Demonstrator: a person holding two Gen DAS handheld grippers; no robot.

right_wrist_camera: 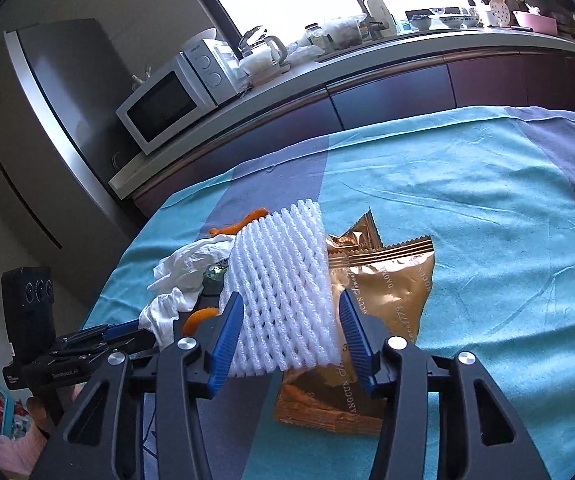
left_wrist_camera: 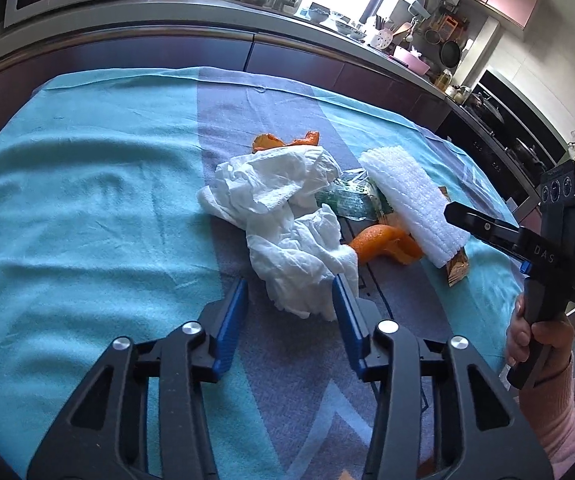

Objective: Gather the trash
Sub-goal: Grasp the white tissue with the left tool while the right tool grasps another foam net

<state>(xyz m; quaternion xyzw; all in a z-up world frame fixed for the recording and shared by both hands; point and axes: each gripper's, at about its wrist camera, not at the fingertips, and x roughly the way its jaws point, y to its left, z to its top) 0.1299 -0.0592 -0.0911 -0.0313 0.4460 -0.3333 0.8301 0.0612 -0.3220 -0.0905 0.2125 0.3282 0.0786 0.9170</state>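
A trash pile lies on the teal and grey cloth [left_wrist_camera: 87, 208]. It holds crumpled white tissue [left_wrist_camera: 283, 216], orange peel [left_wrist_camera: 383, 244], a green wrapper [left_wrist_camera: 347, 200], a white foam net sleeve [left_wrist_camera: 411, 204] and a gold snack bag [right_wrist_camera: 383, 280]. My left gripper [left_wrist_camera: 290, 300] is open, its jaws on either side of the tissue's near end. My right gripper [right_wrist_camera: 290, 316] is open around the near end of the foam net [right_wrist_camera: 283, 292], which lies over the gold bag. The right gripper also shows in the left wrist view [left_wrist_camera: 453, 210].
A kitchen counter [left_wrist_camera: 247, 36] with a microwave [right_wrist_camera: 167, 108] and jars runs behind the table. A fridge [right_wrist_camera: 39, 140] stands at the left. A pink bin with rubbish [right_wrist_camera: 3, 420] sits on the floor beside the table.
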